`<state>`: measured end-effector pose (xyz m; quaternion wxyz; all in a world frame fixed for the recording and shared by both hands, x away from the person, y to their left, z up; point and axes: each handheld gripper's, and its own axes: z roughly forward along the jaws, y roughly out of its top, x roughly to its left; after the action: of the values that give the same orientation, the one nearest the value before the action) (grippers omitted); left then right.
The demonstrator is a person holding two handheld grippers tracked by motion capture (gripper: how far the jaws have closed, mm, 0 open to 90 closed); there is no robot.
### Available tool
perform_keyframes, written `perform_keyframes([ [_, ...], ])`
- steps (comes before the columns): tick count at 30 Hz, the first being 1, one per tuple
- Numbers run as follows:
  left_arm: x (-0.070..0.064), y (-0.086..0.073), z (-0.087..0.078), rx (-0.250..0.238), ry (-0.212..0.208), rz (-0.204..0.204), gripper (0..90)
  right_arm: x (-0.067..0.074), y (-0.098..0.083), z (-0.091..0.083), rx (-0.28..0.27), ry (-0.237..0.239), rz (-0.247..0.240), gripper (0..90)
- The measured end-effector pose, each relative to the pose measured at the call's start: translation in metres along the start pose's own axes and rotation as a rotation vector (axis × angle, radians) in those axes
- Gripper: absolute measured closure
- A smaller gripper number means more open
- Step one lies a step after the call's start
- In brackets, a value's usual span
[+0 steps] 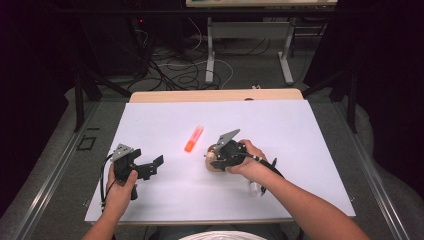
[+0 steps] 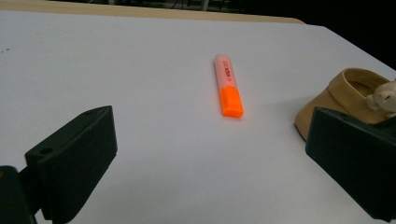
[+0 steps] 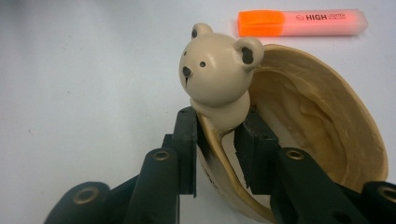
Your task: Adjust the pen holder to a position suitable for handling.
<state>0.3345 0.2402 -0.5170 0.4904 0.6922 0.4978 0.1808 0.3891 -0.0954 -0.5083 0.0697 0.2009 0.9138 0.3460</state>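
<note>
Fingers (image 3: 187, 140) of right gripper (image 3: 217, 140) clamped on rim of tan ceramic bear-head bowl (image 3: 322, 135) beside orange highlighter pen (image 3: 301, 22) on white tabletop (image 1: 300, 130), left gripper (image 2: 205, 168) agape and idle; grasp step, probably calling for a steady lift.

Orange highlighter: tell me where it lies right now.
The orange highlighter lies flat on the white sheet near the middle of the high view, just left of the bear-headed wooden cup, ahead of both grippers.

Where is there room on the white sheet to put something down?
The far strip of the white sheet beyond the orange highlighter is bare, and so is its near edge between the two forearms. It is crowded mid-sheet, where the highlighter, the bear cup and the right gripper sit close together.
</note>
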Motion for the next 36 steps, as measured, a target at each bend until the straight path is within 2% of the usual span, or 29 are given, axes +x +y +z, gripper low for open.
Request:
perform_keyframes([
  [2, 0.0, 0.0, 0.0, 0.0, 0.0, 0.001, 2.5, -0.001, -0.001, 0.0, -0.003, 0.002, 0.02, 70.5],
  [3, 0.0, 0.0, 0.0, -0.002, -0.001, 0.003, 2.5, -0.002, -0.001, 0.0, -0.009, 0.003, 0.007, 70.5],
  [7, 0.0, 0.0, 0.0, -0.001, 0.001, 0.0, 2.5, -0.002, -0.002, 0.0, -0.013, 0.004, 0.017, 70.4],
  [11, 0.0, 0.0, 0.001, -0.001, 0.001, 0.0, 2.5, -0.004, -0.003, 0.0, -0.023, 0.016, -0.014, 69.3],
  [14, 0.0, 0.0, 0.001, 0.0, 0.001, -0.005, 2.5, -0.005, -0.002, -0.001, -0.044, 0.024, -0.042, 63.9],
  [15, 0.0, 0.0, 0.002, 0.007, 0.001, -0.006, 2.4, -0.005, -0.002, -0.002, -0.056, 0.028, -0.026, 62.2],
  [20, 0.002, 0.0, 0.003, 0.005, 0.001, -0.013, 2.5, -0.006, -0.004, -0.012, -0.105, 0.017, -0.015, 54.5],
  [22, 0.002, 0.0, 0.003, 0.004, 0.001, -0.023, 2.5, -0.007, -0.009, -0.017, -0.144, 0.002, -0.003, 53.4],
  [23, 0.002, 0.0, 0.003, 0.004, 0.001, -0.023, 2.5, -0.007, -0.009, -0.017, -0.144, 0.002, -0.003, 53.4],
  [24, 0.003, -0.001, 0.003, 0.006, -0.002, -0.031, 2.5, -0.008, -0.017, -0.023, -0.184, -0.015, 0.014, 52.3],
  [26, 0.002, -0.001, 0.003, 0.004, -0.004, -0.041, 2.5, -0.007, -0.023, -0.029, -0.221, -0.053, 0.027, 51.3],
  [28, 0.002, 0.0, 0.004, 0.0, -0.004, -0.044, 2.5, -0.007, -0.03, -0.037, -0.27, -0.058, 0.033, 51.3],
  [31, 0.001, 0.0, 0.004, -0.002, -0.006, -0.048, 2.5, -0.004, -0.035, -0.044, -0.301, -0.086, 0.035, 50.9],
  [32, 0.001, 0.0, 0.005, -0.002, -0.007, -0.047, 2.5, -0.002, -0.041, -0.052, -0.312, -0.113, 0.071, 49.4],
  [36, 0.002, 0.0, 0.006, 0.007, -0.006, -0.042, 2.5, -0.001, -0.049, -0.063, -0.333, -0.172, 0.127, 39.2],
])
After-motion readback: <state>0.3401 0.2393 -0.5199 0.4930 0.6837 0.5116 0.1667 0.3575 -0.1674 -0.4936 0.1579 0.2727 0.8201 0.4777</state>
